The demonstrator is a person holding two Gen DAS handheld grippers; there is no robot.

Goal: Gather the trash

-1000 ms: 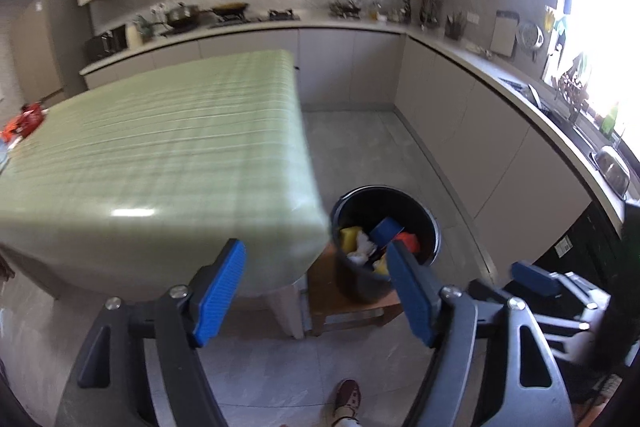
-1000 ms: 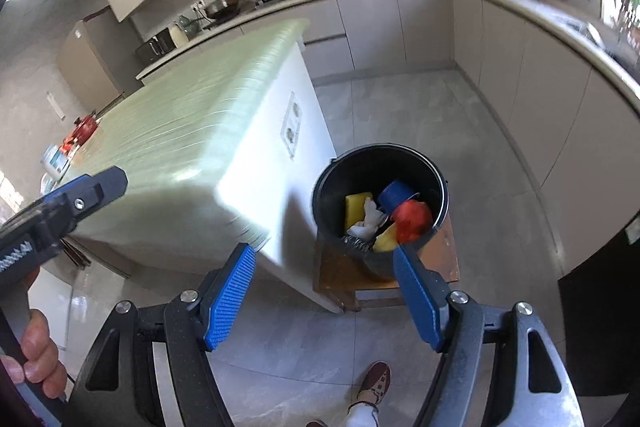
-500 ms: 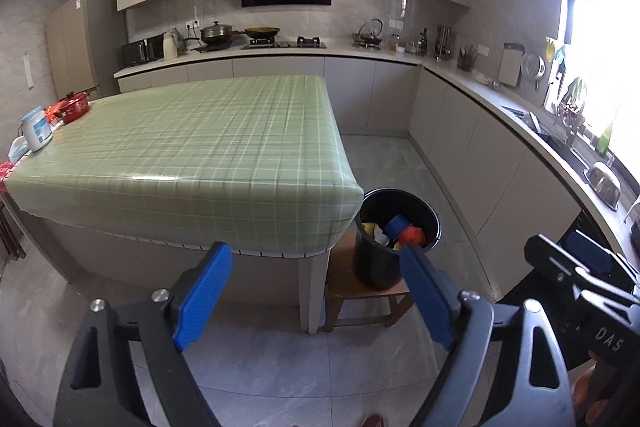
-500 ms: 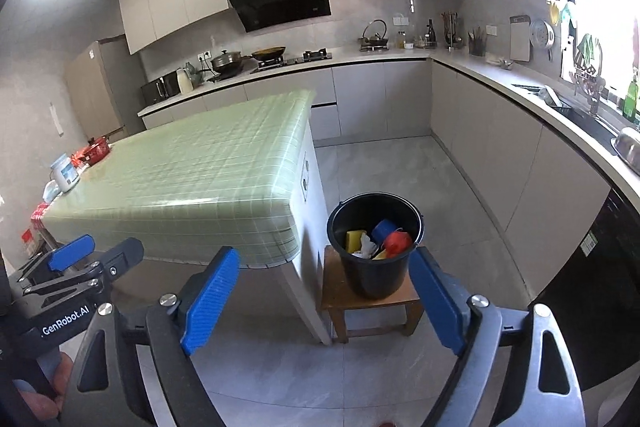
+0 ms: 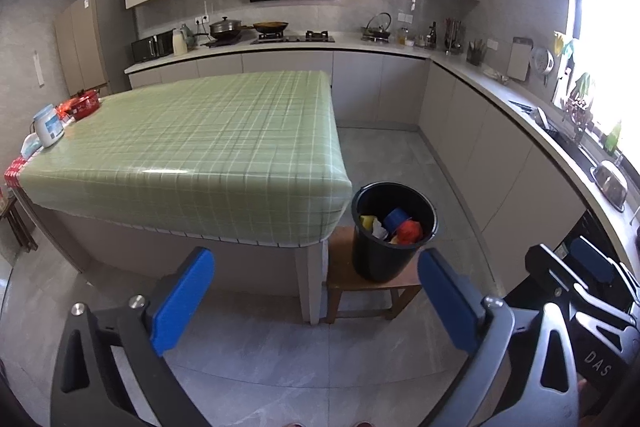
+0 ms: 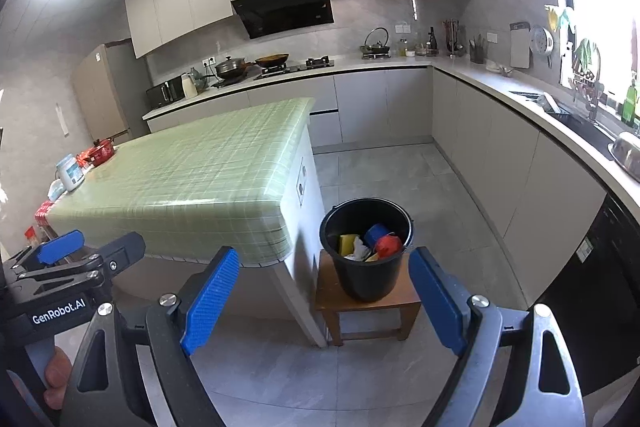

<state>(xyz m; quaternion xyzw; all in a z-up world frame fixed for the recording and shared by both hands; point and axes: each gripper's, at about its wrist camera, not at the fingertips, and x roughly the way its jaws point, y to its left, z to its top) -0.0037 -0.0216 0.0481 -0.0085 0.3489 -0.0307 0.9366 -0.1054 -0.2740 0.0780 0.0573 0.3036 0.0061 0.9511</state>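
1. I see both my left tongs (image 5: 316,301) and right tongs (image 6: 324,297) spread wide, holding nothing.
2. The trash (image 6: 370,243) lies inside the black bucket (image 6: 366,279).
3. The bucket stands on a wooden stool (image 6: 366,303), just beside the green worktop (image 6: 200,167).

My left tongs (image 5: 314,301) are wearing blue rubbery pads (image 5: 182,301) on dull black plastic arms with shiny metal screws. My right tongs (image 6: 324,301) are wearing blue pads (image 6: 210,301) with a bumpy, dotted skin. The green checked cloth (image 5: 192,143) on the worktop is looking smooth and shiny, like plastic. The black bucket (image 5: 394,231) is looking like smooth plastic. It is sitting on a brown wooden stool (image 6: 366,311). The grey floor tiles (image 5: 280,355) are looking smooth and a little shiny.
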